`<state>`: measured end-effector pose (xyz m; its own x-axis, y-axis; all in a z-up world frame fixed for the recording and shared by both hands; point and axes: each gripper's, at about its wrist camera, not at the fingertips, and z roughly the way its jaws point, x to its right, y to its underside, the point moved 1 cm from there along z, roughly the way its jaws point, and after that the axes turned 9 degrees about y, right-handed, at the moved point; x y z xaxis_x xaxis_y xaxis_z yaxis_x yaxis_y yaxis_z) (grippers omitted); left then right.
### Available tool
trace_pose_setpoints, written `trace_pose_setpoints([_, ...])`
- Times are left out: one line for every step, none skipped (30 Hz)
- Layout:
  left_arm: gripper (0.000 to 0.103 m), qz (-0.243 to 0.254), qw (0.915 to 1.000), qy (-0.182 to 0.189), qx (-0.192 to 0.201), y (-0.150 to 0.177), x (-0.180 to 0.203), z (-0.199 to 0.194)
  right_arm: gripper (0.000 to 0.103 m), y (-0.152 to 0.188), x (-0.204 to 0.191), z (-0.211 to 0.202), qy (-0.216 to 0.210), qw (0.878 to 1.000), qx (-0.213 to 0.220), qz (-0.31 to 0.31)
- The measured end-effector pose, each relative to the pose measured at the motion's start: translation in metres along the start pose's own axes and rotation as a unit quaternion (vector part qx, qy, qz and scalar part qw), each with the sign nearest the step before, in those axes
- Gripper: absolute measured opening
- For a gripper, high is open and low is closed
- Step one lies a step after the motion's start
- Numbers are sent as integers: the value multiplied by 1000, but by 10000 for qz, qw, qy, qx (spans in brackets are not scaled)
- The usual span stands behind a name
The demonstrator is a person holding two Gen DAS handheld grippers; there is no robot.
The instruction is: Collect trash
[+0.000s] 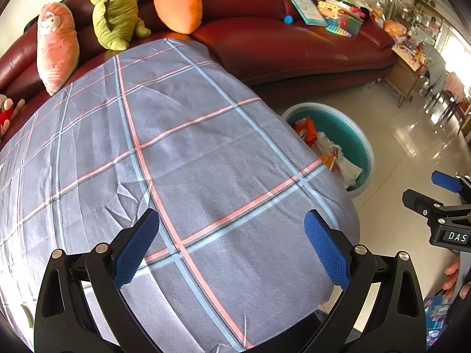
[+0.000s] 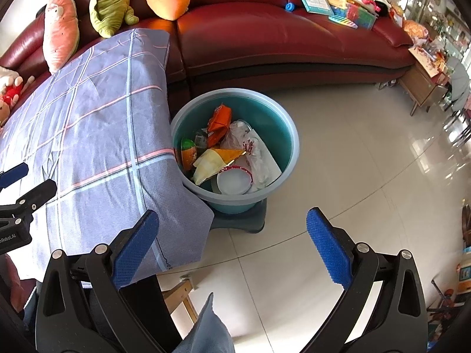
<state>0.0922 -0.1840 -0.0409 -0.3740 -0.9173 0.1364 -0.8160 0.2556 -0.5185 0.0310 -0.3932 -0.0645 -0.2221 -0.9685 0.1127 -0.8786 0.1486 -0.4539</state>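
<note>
A teal round bin [image 2: 282, 123] stands on the floor beside the table's right edge and holds trash: an orange snack bag [image 2: 219, 122], a white plastic bag [image 2: 254, 150], a yellow wrapper [image 2: 212, 161], a paper bowl [image 2: 234, 181]. In the left wrist view the bin [image 1: 347, 129] shows past the table's corner. My left gripper [image 1: 232, 244] is open above the plaid tablecloth [image 1: 147, 147], nothing between its blue pads. My right gripper [image 2: 232, 244] is open over the floor, just short of the bin, holding nothing. It also shows at the right edge of the left view [image 1: 435, 194].
A dark red leather sofa [image 2: 279, 35] runs behind the table, with plush toys [image 1: 117, 8] on the left and books and toys [image 1: 332, 14] on the right. Glossy white floor tiles [image 2: 353, 161] lie right of the bin. A wooden cabinet [image 2: 424, 85] stands far right.
</note>
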Motion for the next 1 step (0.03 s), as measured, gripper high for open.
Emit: trace_pose_setpoints([99, -12, 10000, -9, -1, 0, 0, 0, 96, 0, 0, 0, 0, 10000, 4, 1])
